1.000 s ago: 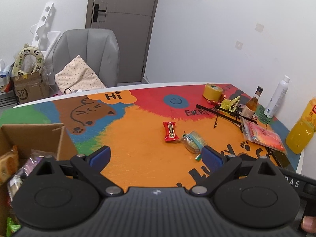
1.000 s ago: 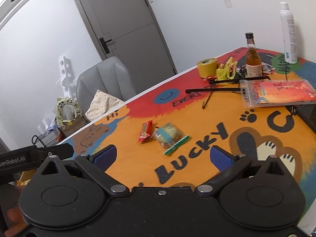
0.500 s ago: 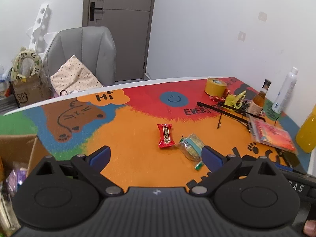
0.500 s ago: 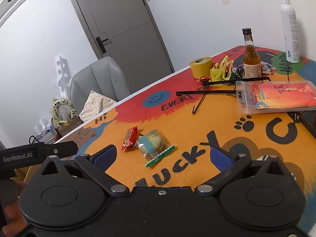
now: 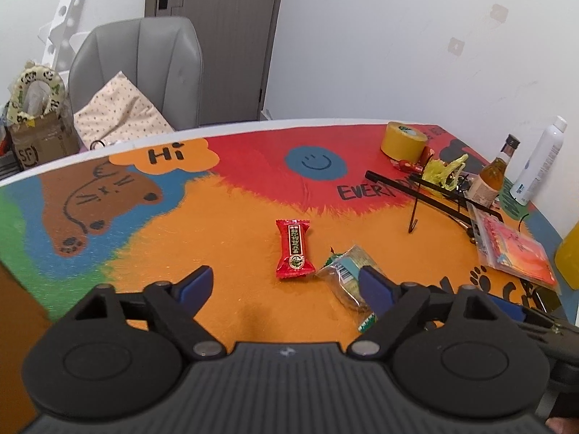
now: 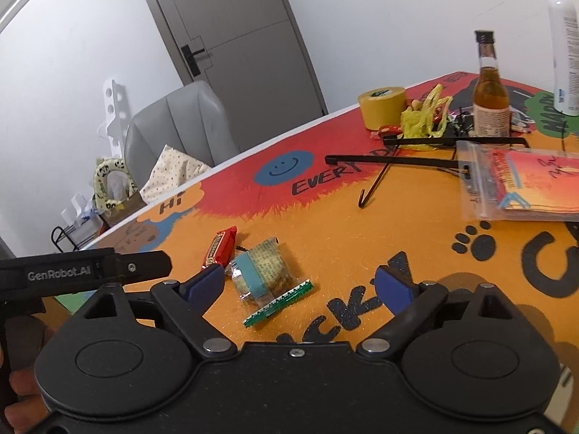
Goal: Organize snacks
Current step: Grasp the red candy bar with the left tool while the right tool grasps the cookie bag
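Closing in on the snacks mid-table, we keep both grippers empty, their jaws apart though they have just been narrowing. We centre the left gripper [image 5: 286,284] over the red candy bar [image 5: 294,249] and the right gripper [image 6: 300,284] over the clear cracker packet [image 6: 264,271], which seems to overlap a thin green sachet [image 6: 278,303]; so we pinch low and across.

The walls [image 5: 380,36] are white and plain; a grey door [image 5: 213,29] with a dark handle is shut; a grey chair [image 5: 144,68] holds a spotty cushion [image 5: 119,112]; the counter [image 5: 235,199] is painted bright colours; a white rack [image 5: 63,18], maybe shelves, leans behind.
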Tool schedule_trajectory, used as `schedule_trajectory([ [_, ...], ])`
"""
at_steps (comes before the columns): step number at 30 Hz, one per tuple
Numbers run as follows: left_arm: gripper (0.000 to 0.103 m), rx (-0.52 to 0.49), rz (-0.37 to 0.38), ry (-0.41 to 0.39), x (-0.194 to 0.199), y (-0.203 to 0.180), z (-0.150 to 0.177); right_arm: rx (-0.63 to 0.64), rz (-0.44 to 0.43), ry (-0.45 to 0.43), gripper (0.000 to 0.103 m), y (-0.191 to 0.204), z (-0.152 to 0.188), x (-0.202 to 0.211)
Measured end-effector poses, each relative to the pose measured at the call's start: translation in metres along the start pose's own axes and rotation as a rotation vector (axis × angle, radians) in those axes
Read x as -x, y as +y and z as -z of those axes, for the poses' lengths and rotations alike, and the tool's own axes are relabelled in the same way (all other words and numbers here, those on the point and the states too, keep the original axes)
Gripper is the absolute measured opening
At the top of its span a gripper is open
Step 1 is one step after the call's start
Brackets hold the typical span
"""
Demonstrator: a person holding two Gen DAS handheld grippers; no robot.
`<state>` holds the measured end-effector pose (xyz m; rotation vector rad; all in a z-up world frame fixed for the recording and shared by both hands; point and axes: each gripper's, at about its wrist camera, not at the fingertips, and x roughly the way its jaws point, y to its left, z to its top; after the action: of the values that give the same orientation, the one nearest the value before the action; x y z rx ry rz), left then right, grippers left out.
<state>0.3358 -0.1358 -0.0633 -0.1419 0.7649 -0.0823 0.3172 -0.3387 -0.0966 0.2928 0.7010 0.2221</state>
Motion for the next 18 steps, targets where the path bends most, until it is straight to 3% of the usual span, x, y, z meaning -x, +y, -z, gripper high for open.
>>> schedule_trajectory([
  [5,0.075,0.009,-0.004,0.028,-0.026,0.001,-0.002,0.011,-0.007,0.032,0.084,-0.001,0.000,-0.019],
  [7,0.067,0.025,-0.004,0.048,-0.037,0.002,-0.002,0.011,-0.012,0.048,0.082,-0.003,0.001,-0.026],
  [18,0.064,0.047,-0.016,0.071,-0.076,0.000,-0.002,0.045,-0.004,0.068,0.081,-0.002,0.002,-0.043],
])
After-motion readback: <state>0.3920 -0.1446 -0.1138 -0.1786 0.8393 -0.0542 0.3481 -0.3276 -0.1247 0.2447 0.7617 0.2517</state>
